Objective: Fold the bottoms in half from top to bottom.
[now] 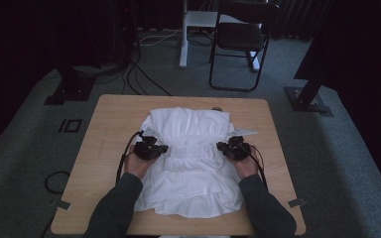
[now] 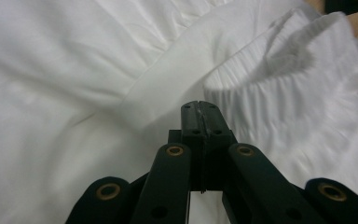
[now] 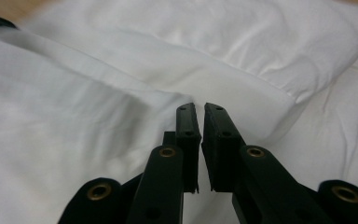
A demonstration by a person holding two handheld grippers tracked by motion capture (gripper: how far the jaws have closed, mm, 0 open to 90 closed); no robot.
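A white garment [image 1: 191, 173] with a gathered waistband lies spread flat on the wooden table [image 1: 109, 129]. My left gripper [image 1: 164, 148] rests at the waistband's left end and points right. In the left gripper view its jaws [image 2: 199, 106] are pressed together over a fold of the white garment [image 2: 74, 93], with no cloth seen between them. My right gripper [image 1: 221, 146] sits at the waistband's right end and points left. In the right gripper view its jaws [image 3: 200, 106] stand a narrow slit apart at the edge of a fold of the white garment [image 3: 98, 140], and nothing shows in the slit.
A small white piece [image 1: 244, 132] lies on the table beside the garment's right side. Behind the table stand a black chair [image 1: 240, 39] and a white post [image 1: 183, 34]. Cables [image 1: 139, 74] run over the grey carpet, and dark stand feet [image 1: 69, 89] flank the table.
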